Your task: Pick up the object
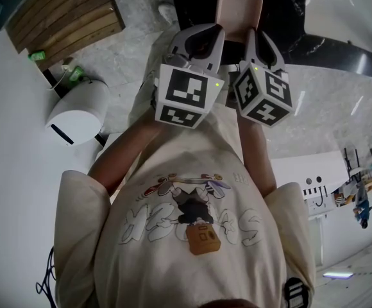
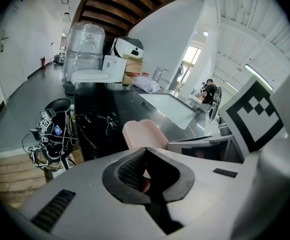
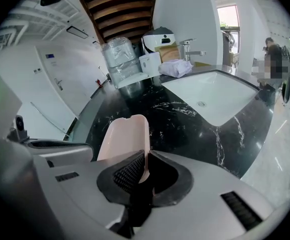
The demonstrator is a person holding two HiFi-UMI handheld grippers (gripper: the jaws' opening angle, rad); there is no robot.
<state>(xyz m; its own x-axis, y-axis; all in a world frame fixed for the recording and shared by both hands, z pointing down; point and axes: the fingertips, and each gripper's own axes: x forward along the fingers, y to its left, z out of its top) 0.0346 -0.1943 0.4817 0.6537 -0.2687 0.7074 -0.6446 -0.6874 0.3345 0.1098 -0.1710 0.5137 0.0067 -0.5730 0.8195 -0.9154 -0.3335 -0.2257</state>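
A pale pink plastic tray [image 1: 239, 10] is held out in front of the person's chest, over the black marble counter [image 1: 282, 5]. My left gripper [image 1: 218, 32] and right gripper [image 1: 254, 36] sit side by side at its near end. In the left gripper view the jaws [image 2: 145, 153] are shut on the near edge of the pink tray [image 2: 142, 133], and a bit of pink shows between the pads. In the right gripper view the jaws [image 3: 146, 158] are pinched on the edge of the tray [image 3: 124, 136], which stands up between the ribbed pads.
A white sink basin [image 3: 220, 96] with a faucet [image 3: 187, 46] is set in the counter. A wrapped water bottle [image 3: 121, 59] and boxes stand at the far end. A white bin [image 1: 77, 111], wooden boards [image 1: 64, 11] and a tangle of cabled gear [image 2: 52, 129] lie on the floor.
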